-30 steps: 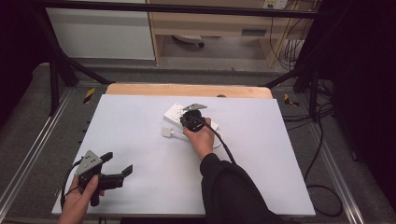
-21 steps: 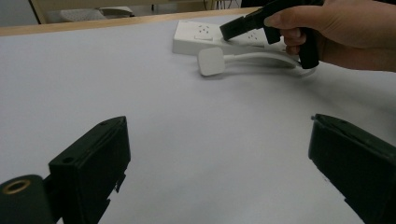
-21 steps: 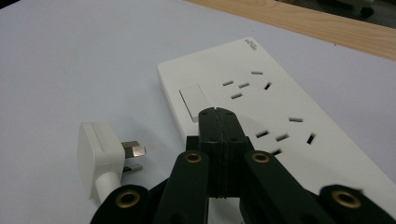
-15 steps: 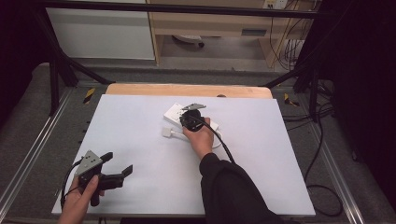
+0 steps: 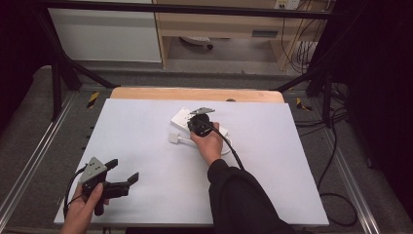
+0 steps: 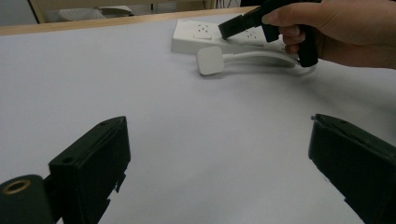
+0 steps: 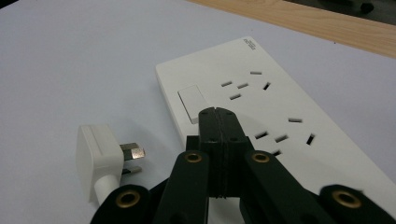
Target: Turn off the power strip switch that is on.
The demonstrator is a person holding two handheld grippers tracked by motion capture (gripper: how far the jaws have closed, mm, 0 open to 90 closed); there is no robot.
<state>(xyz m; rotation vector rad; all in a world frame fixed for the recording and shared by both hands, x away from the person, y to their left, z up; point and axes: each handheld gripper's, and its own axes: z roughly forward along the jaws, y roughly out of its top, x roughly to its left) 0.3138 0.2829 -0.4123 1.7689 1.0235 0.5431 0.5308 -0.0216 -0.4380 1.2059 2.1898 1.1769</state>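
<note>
no visible change across the last second: both hands sit where they were, nothing on the table has shifted.

right gripper [image 7: 218,116] has its jaws pressed flat together with nothing between them, tip poised over the power strip [image 7: 261,107] right next to its rocker switch [image 7: 190,103]. can't tell from the right gripper view if the tip actually touches the strip face. looks like a closed-tip poke at the switch, not yet pushed or mid-push.

the strip lies flat near the middle-back of the white table [image 5: 146,146]. its plug [image 7: 95,158] lies on its side just beside the strip's near end, pins exposed, not in any socket.

left gripper [image 5: 121,176] is parked well apart at the near-left corner, jaws spread wide, holding nothing.

read: paused on the switch; left is idle.
</note>
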